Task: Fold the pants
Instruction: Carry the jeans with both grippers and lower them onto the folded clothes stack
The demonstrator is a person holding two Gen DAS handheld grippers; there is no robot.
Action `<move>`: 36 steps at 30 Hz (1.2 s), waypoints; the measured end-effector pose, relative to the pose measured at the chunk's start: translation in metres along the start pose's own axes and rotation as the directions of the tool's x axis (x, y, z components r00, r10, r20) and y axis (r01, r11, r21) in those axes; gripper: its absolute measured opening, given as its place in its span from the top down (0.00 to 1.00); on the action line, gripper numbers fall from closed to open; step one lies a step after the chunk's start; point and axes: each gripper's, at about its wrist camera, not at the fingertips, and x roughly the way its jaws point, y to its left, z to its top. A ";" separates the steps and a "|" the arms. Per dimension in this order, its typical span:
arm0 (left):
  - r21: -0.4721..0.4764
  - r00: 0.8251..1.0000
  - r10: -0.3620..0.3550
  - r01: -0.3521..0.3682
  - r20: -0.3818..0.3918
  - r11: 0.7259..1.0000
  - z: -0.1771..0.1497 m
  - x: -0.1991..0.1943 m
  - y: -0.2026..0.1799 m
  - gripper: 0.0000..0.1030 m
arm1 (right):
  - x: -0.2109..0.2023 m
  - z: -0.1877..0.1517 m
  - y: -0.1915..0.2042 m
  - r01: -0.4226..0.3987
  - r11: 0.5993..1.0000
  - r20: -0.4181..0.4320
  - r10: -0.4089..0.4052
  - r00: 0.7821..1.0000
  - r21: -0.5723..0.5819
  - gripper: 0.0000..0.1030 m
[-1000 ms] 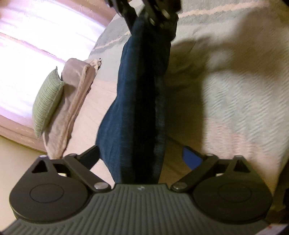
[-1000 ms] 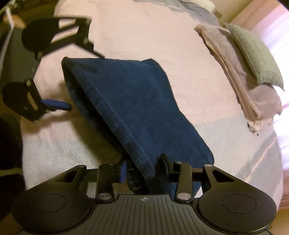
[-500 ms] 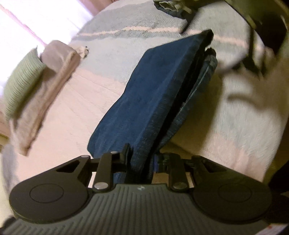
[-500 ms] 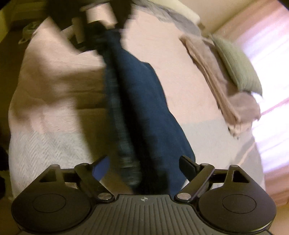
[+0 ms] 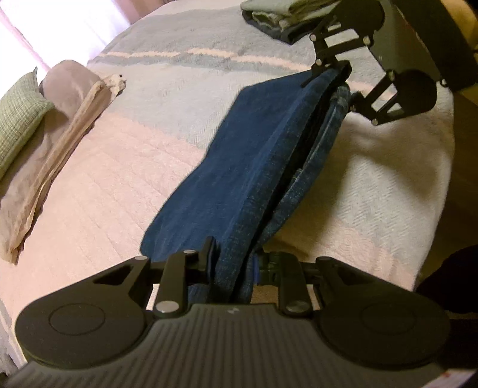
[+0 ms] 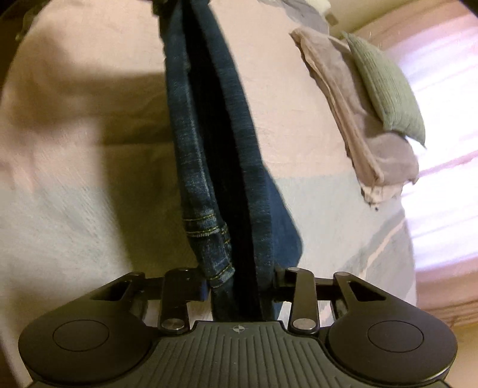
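Dark blue jeans (image 5: 239, 167), folded lengthwise into a long band, stretch between my two grippers above the pink and grey bedcover (image 5: 119, 185). My left gripper (image 5: 233, 268) is shut on the near end of the band in the left wrist view. At the far end, my right gripper (image 5: 337, 80) pinches the upper edge. In the right wrist view the jeans (image 6: 215, 134) run away from my right gripper (image 6: 239, 286), which is shut on a stitched hem end. The layers hang edge-on, casting a shadow on the bed.
A green cushion (image 5: 18, 119) leans on a folded taupe blanket (image 5: 59, 125) at the bed's window side; both also show as cushion (image 6: 385, 86) and blanket (image 6: 343, 98). Folded clothes (image 5: 277, 15) are stacked at the far end. The bed edge drops off at right.
A second ago the left gripper was open and the right shut on the jeans. The left then shut and the right opened. Now the right has shut again, so both hold the jeans.
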 end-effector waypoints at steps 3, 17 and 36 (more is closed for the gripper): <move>0.011 0.997 -0.080 0.080 0.003 0.997 0.012 -0.023 0.019 0.81 | -0.037 0.008 -0.028 -0.071 0.996 -0.028 0.073 0.997 0.051 0.70; 0.333 0.946 -0.291 0.230 0.145 0.914 0.259 -0.057 0.057 0.83 | -0.172 -0.101 -0.216 0.040 0.935 -0.185 0.028 0.982 0.353 0.73; 0.510 0.950 -0.056 -0.115 0.308 0.852 0.493 0.225 -0.100 0.83 | -0.013 -0.406 -0.273 0.305 0.891 -0.352 -0.181 0.918 0.337 0.71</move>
